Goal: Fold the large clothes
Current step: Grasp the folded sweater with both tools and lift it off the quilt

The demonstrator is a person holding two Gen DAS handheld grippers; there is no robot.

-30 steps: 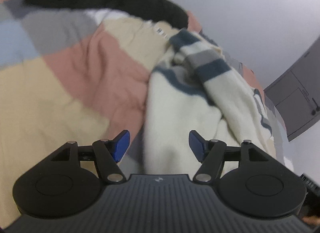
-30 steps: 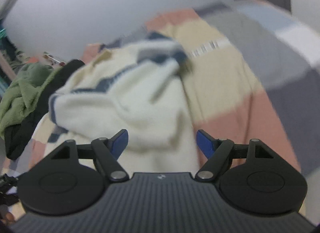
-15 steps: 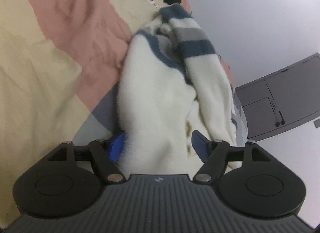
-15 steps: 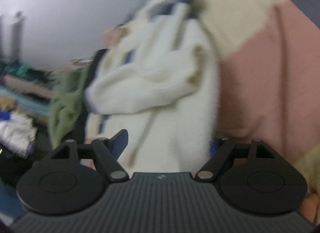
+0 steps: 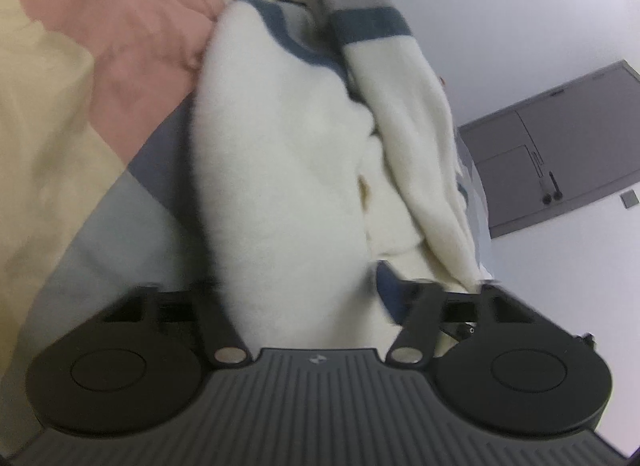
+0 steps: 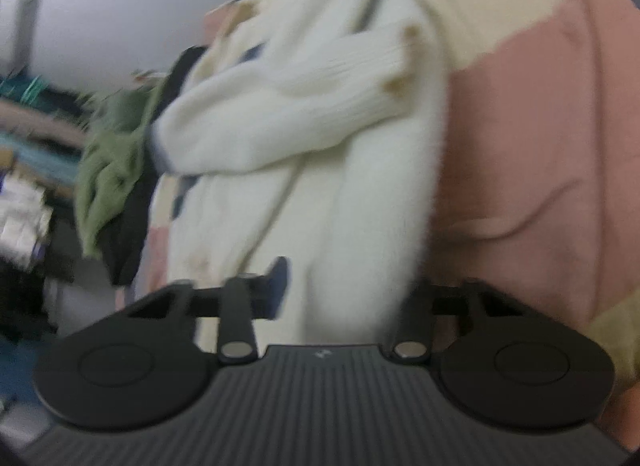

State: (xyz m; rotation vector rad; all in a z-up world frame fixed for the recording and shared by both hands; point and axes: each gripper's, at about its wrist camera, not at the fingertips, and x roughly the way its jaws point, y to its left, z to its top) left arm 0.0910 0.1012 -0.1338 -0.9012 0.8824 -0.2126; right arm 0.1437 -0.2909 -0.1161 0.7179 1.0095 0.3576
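Between the blue pads of our left gripper (image 5: pixel 304 298) we see a cream-white fleecy sweater (image 5: pixel 280 169), banded ahead of the gripper with dark blue and grey stripes. To its left lies a bedspread (image 5: pixel 80 113) in blocks of salmon pink, pale yellow, slate blue and light grey. To the right stands a pale lilac-white wall with a grey door (image 5: pixel 560 153).

Our right gripper (image 6: pixel 344 286), black with ribbed dark grey housing and blue pads, shows the same sweater with tan spots on a ribbed cuff. Left of it lie an olive green garment (image 6: pixel 108 173) and a black garment (image 6: pixel 128 234).
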